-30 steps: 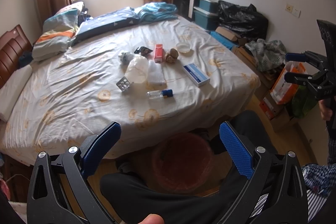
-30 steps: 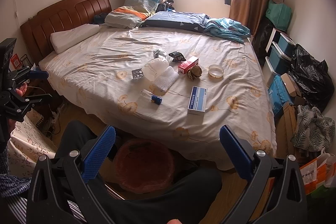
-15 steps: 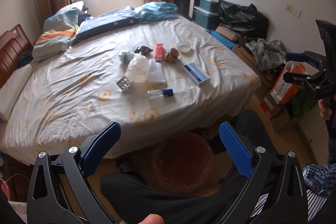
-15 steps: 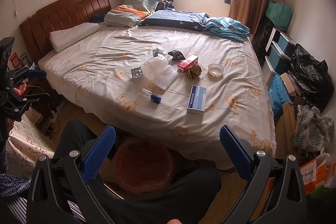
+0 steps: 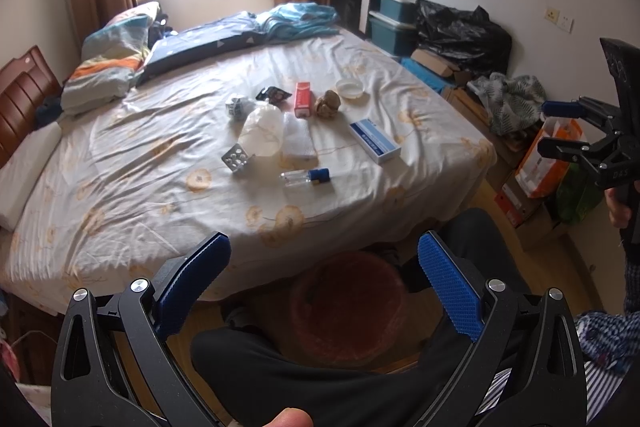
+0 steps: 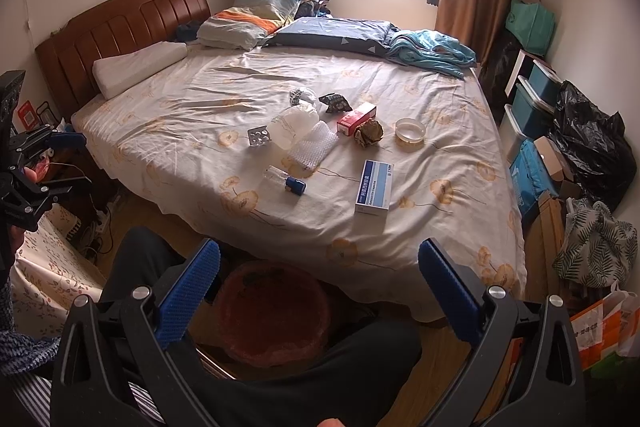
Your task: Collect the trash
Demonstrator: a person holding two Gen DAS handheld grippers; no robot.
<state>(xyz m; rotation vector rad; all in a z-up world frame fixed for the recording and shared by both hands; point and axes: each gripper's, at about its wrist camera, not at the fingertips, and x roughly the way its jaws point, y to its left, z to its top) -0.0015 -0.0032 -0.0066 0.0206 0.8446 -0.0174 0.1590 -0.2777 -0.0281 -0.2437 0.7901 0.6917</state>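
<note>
**A:** So what's the room like? I'm by the door, can't see much.

**B:** Bedroom. Big bed [image 6: 168,131] with a flowery sheet, wooden headboard [image 6: 120,27] on one side, pillows [image 6: 256,15] and a blue blanket [image 6: 432,47] piled along the edge under the window. Storage bins [image 6: 536,95] and a black bag [image 6: 592,135] sit along the far wall.

**A:** And the trash?

**B:** All bunched up mid-bed. A blue-and-white box [image 6: 374,187] and a small clear bottle with a blue cap [image 6: 285,179] lie nearest the foot edge. Behind those: bubble wrap [image 6: 314,146], a plastic jug [image 6: 294,123], a pill blister [image 6: 259,137], a red box [image 6: 356,119], a crumpled brown wad [image 6: 369,134] and a round clear lid [image 6: 410,131].

**A:** Bin?

**B:** Reddish basket [image 6: 272,315] on the floor right at the foot edge, between the person's knees.

**A:** Claws doing anything?

**B:** Nope. Left gripper [image 5: 324,279] and right gripper [image 6: 320,283] both hang off the foot of the bed above the basket, fingers spread wide, nothing in them. All the trash is well apart from either one.
</note>
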